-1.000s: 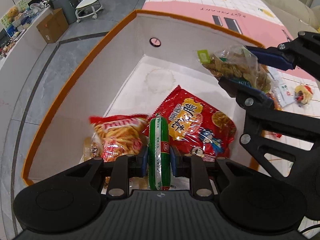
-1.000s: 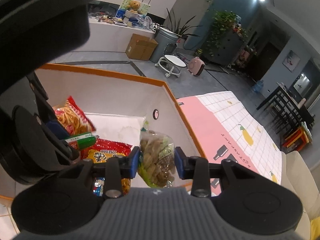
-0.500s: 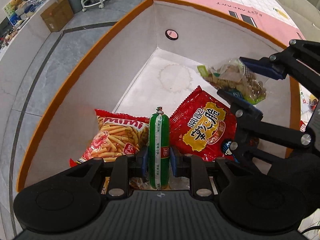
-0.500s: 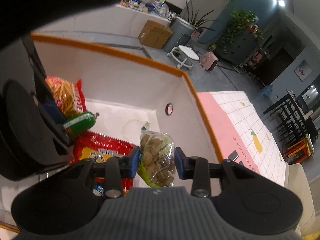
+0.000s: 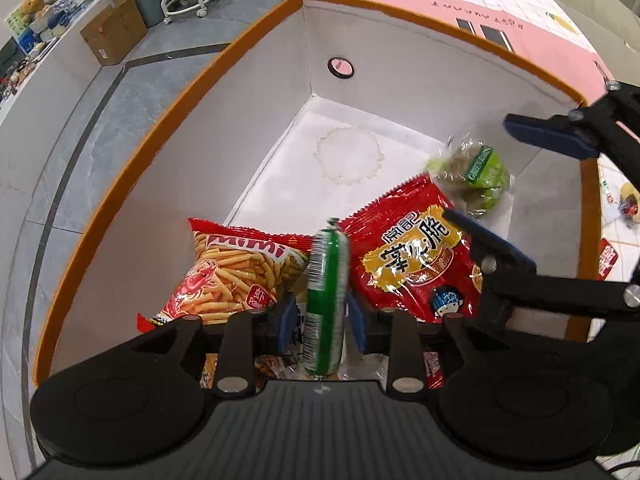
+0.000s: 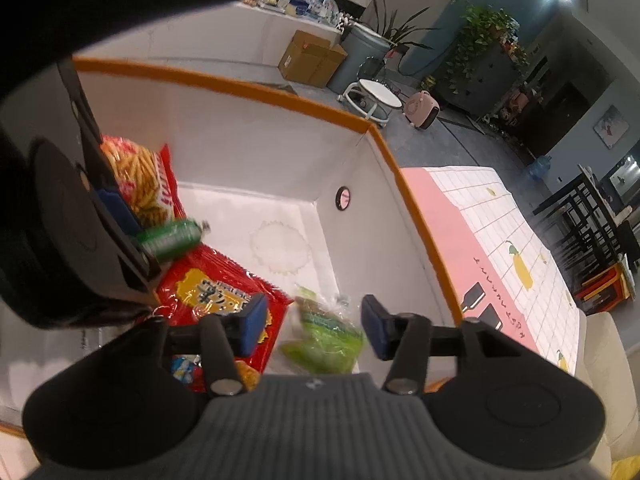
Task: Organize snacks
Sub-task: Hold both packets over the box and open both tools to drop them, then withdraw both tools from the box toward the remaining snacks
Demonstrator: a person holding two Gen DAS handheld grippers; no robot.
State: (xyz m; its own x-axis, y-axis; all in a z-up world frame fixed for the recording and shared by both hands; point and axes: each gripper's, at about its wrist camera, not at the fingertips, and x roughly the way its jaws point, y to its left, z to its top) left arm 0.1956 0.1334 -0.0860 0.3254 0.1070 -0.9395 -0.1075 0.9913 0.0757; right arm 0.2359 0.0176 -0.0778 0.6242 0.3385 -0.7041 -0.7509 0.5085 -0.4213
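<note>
Both grippers hang over a white box with an orange rim (image 5: 168, 116). My left gripper (image 5: 320, 316) is open; a green sausage stick (image 5: 325, 300) sits blurred between its blue pads, apart from them. My right gripper (image 6: 314, 322) is open, and a clear bag with a green label (image 6: 324, 340) lies blurred below it on the box floor; it also shows in the left wrist view (image 5: 478, 174). A red snack bag (image 5: 416, 260) and a Mimi fries bag (image 5: 236, 272) lie in the box.
The box (image 6: 240, 88) stands at the edge of a pink and white tablecloth (image 6: 500, 232). More snack packets (image 5: 624, 200) lie on the table beyond the right wall. The far half of the box floor (image 5: 348, 152) is bare.
My right gripper has opened and the green-label bag has dropped into the box. My left gripper's pads have spread away from the sausage stick, which has tilted and blurred.
</note>
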